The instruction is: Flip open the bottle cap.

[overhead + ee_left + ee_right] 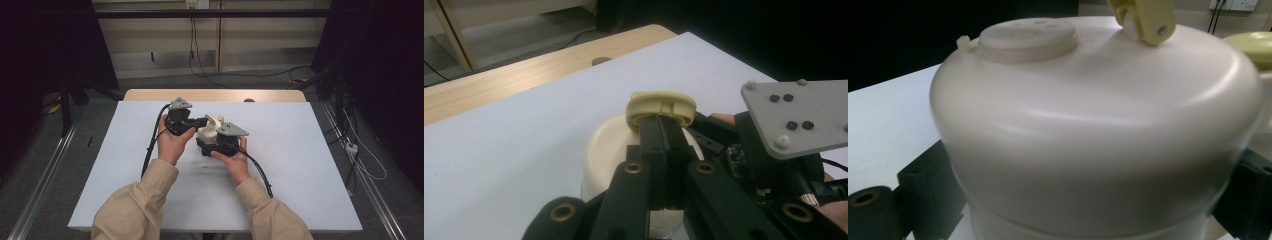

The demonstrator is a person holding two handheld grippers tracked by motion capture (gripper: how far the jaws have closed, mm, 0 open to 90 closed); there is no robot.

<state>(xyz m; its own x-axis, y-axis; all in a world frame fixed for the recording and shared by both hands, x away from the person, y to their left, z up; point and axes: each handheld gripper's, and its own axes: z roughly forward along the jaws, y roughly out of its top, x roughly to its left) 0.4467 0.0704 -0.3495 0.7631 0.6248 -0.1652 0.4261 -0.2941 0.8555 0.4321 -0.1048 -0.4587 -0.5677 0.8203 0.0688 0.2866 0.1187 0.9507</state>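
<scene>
My right gripper (212, 145) clasps the cream jug (206, 133) by its wide body on the table (280, 165), while my left gripper (202, 121), just beside it, pinches the jug's yellow cap (661, 106) between clenched jaws.

A table (280, 165) with a pale blue-white top stands in a dim room, and a strip of bare light wood (150, 95) shows along its far edge. Grey floor (40, 165) surrounds it, with metal rails (42, 175) running along both sides. Behind the table is a pale panelled wall (260, 40) with a socket (197, 4) near the top, from which black cables (197, 60) hang down to the floor. Dark curtains (40, 50) close off left and right.
</scene>
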